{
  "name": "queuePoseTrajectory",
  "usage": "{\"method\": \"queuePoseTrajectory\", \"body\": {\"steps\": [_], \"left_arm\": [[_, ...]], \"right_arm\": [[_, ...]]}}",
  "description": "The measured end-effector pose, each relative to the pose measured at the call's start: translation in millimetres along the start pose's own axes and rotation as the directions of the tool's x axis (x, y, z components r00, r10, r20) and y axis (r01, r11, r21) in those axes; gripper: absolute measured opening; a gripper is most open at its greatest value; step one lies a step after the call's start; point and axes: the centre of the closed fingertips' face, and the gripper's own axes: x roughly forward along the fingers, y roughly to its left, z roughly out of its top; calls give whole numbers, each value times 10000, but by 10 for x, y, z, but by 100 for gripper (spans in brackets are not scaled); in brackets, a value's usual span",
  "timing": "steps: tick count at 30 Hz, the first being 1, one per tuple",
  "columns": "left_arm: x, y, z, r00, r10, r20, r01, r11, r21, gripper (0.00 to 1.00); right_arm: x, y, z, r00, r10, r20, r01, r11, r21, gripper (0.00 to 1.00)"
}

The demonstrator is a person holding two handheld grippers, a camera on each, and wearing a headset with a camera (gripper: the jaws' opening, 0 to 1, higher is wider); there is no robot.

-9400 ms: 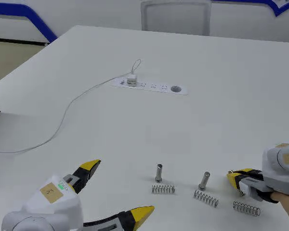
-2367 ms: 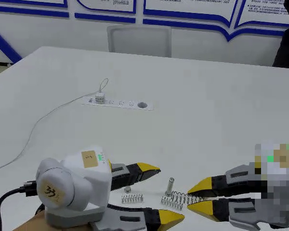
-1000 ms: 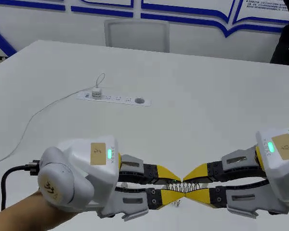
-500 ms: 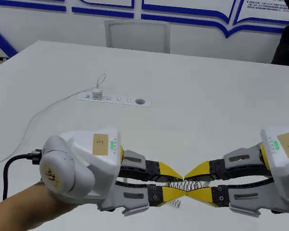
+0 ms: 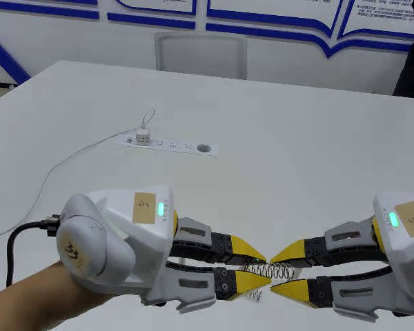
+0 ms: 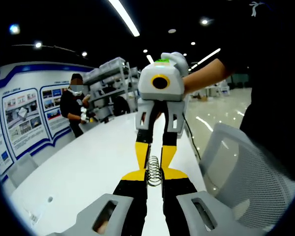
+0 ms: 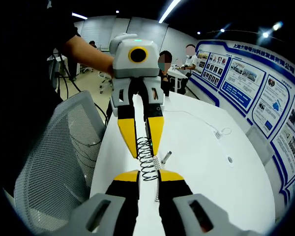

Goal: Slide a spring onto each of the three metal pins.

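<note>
Left gripper point(image 5: 262, 263), right gripper point(image 5: 272, 274) tip to tip, each pinching one end of spring point(image 5: 270, 270) between them

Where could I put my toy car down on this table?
Lots of bare table lies between the power strip and the left hand-held gripper and right hand-held gripper, and along the right side too. It's crowded at the near edge, where those two meet around a spring.
</note>
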Motion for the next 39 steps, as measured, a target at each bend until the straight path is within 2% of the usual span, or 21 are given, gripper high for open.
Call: {"method": "queuePoseTrajectory", "body": {"steps": [4, 9, 13, 20, 23, 25, 28, 35, 39], "left_arm": [[2, -7, -5, 10000, -26, 10, 26, 10000, -4, 9], [20, -14, -18, 9999, -60, -98, 63, 9995, 310, 9], [30, -33, -43, 9994, -138, -312, 161, 9973, 719, 9], [27, -33, -76, 9983, -150, -555, 204, 9951, 967, 9], [15, -15, -86, 9986, -65, -533, 113, 9959, 899, 9], [3, 6, -75, 9995, 40, -320, -22, 9984, 570, 9], [-15, 27, -67, 9997, 174, -173, -166, 9988, 460, 9], [-22, 40, -85, 9992, 305, -256, -290, 9979, 571, 9], [-18, 54, -92, 9989, 435, -182, -428, 9983, 402, 9]], "right_arm": [[-16, 7, 14, 9999, -3, 109, 3, 10000, 80, 12], [-36, 15, 19, 9999, 77, 137, -79, 9999, 153, 12], [-52, 34, 38, 9994, 301, 167, -306, 9991, 279, 11], [-64, 51, 97, 9979, 598, 263, -606, 9977, 302, 11], [-61, 51, 138, 9974, 631, 354, -643, 9974, 326, 11], [-67, 32, 170, 9975, 574, 409, -595, 9969, 522, 11], [-77, 20, 263, 9972, 529, 536, -553, 9975, 444, 11], [-60, 11, 297, 9954, 549, 780, -606, 9955, 726, 11], [-53, 3, 335, 9948, 494, 895, -565, 9953, 783, 11]]}}
